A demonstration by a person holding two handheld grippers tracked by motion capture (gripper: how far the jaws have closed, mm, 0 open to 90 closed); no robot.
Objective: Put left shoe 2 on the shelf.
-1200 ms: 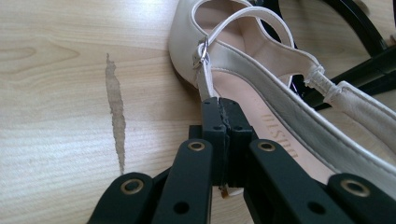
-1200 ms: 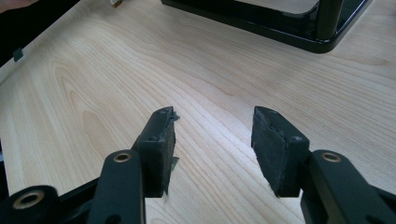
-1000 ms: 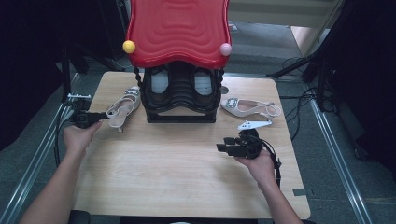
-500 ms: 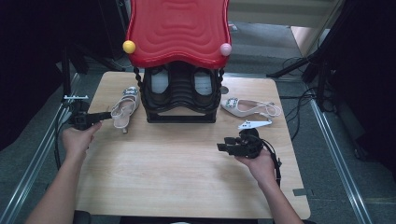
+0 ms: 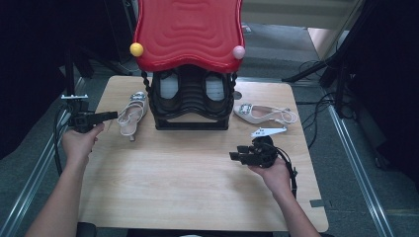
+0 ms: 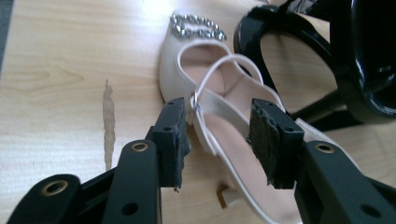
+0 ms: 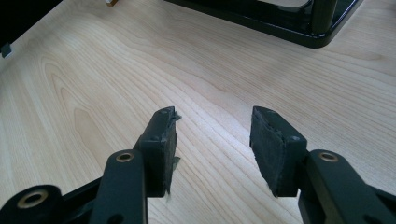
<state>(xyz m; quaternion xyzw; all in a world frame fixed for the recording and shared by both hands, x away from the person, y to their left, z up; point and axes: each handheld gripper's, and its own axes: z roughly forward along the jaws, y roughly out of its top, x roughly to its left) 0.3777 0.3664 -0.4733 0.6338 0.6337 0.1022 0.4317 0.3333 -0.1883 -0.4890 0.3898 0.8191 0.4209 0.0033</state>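
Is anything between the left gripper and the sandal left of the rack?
Nothing visible. The left gripper has just been opening, and the sandal lies between its jaws on the table, heel end nearest. The pads do not press on it. The black rack stands beside it.

No text, label, brand or number can be read anywhere here. Some dark marks are seen on a small white tag [image 5: 268, 132] on the desk [image 5: 197, 187], but they're way too tiny to be made out.

Cream jewelled sandal [image 6: 219, 121], seemingly upright, beside rack [image 5: 192, 106].
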